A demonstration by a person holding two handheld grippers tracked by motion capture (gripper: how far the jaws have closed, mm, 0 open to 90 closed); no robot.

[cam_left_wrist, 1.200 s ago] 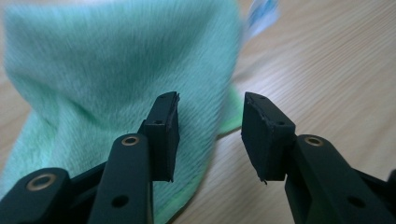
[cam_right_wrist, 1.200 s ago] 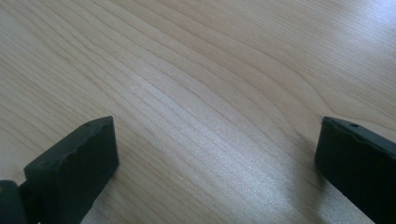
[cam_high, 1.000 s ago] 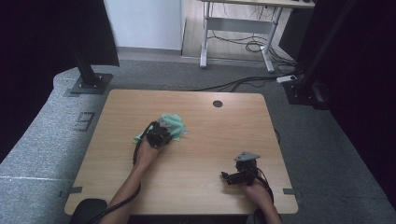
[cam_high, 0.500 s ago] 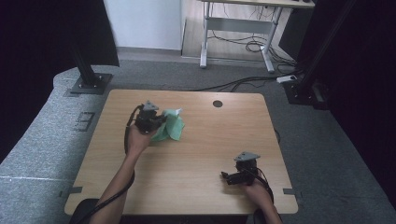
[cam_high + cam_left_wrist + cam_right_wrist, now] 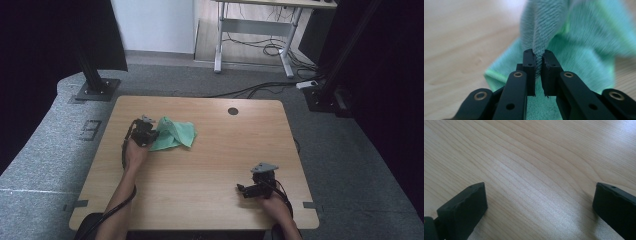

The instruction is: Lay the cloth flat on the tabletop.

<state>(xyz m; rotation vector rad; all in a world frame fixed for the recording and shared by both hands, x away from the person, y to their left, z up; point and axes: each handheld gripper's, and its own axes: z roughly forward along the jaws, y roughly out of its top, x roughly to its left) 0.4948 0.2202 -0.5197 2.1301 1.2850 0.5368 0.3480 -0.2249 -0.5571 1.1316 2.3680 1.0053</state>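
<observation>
Left of centre in the high view, our left gripper [image 5: 146, 133] pinches a fold of the green cloth [image 5: 174, 134], which lies on the wooden table [image 5: 210, 150]. At lower right, our right gripper [image 5: 248, 189] rests spread wide above bare wood.

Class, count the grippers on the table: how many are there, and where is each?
2: the left gripper pinches the green cloth at the table's left; the right gripper sits open near the front right.

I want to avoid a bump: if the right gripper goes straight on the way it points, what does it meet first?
Probably the bare wooden table: the open right gripper looks down on it.
</observation>
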